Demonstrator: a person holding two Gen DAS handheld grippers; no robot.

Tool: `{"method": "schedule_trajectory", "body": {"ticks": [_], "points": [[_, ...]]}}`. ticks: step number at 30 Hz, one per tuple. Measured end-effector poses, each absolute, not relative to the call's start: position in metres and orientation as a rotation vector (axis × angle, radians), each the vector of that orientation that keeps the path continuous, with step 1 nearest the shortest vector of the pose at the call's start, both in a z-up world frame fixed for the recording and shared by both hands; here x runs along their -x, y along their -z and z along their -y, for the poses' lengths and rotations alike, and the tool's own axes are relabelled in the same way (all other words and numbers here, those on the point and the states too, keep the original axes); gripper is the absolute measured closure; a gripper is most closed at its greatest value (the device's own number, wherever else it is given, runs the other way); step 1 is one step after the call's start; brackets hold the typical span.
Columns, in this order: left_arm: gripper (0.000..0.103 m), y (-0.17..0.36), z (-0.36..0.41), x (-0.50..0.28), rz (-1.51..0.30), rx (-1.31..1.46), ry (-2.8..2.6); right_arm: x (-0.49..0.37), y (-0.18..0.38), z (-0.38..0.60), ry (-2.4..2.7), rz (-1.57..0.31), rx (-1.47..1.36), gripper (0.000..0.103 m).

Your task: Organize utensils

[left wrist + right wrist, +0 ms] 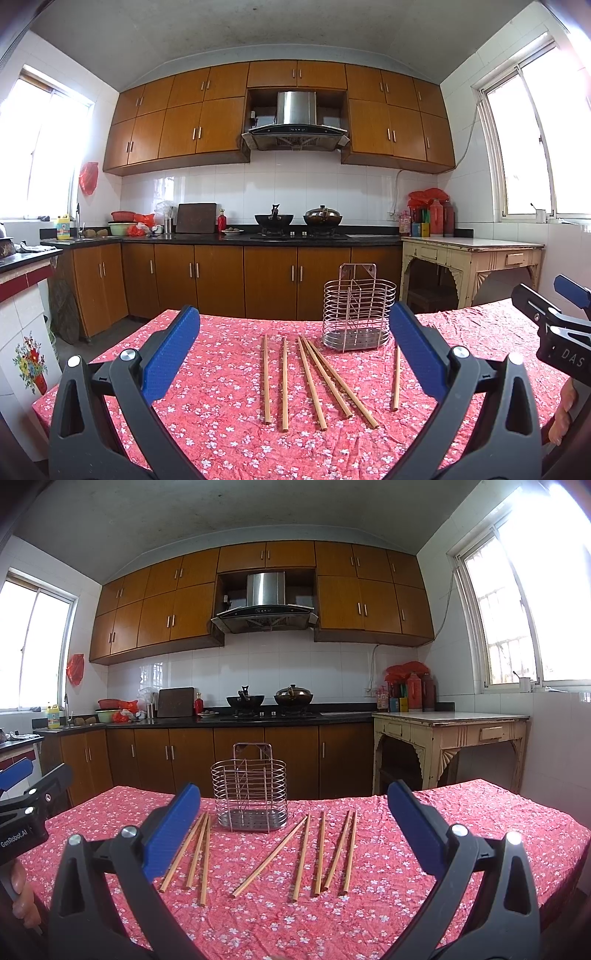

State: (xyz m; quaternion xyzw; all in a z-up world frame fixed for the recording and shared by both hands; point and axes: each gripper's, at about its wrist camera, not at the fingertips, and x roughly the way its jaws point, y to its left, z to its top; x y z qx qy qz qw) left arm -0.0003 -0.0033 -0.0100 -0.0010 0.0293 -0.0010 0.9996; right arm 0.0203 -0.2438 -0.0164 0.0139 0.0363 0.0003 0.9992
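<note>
- The left gripper [293, 350] is hovering above the near part of the tabletop [207, 435], its jaws spread wide with nothing between them.
- The right gripper [293, 830] is hanging over the same tabletop, jaws likewise spread wide and holding nothing.
- Wooden chopsticks [303, 856] are lying loose on the red flowered cloth [461, 812] that is covering the tabletop, pointing roughly away from the cameras.
- In the right wrist view, three chopsticks are lying to the left of the wire basket [249, 788] and five more to its right, some crossing or touching at their far tips.
- In the left wrist view, five chopsticks are showing in a fan left of the basket, and one more is lying partly behind the right blue finger [417, 350].
- The wire basket is standing upright on the cloth at the far side of the chopsticks, with nothing showing inside it.
- A person's fingertips [22, 904] are showing at the left edge of the right wrist view, beneath the other gripper's handle.
</note>
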Motion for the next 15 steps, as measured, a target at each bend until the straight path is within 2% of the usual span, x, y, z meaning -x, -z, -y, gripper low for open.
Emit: {"method": "schedule_trajectory", "body": {"ticks": [15], "points": [[0.002,0.0119,0.0074,-0.0021,-0.063,0.002,0.005,-0.0200,0.0159,0.2450,0.002,-0.075,-0.032,0.004]]}}
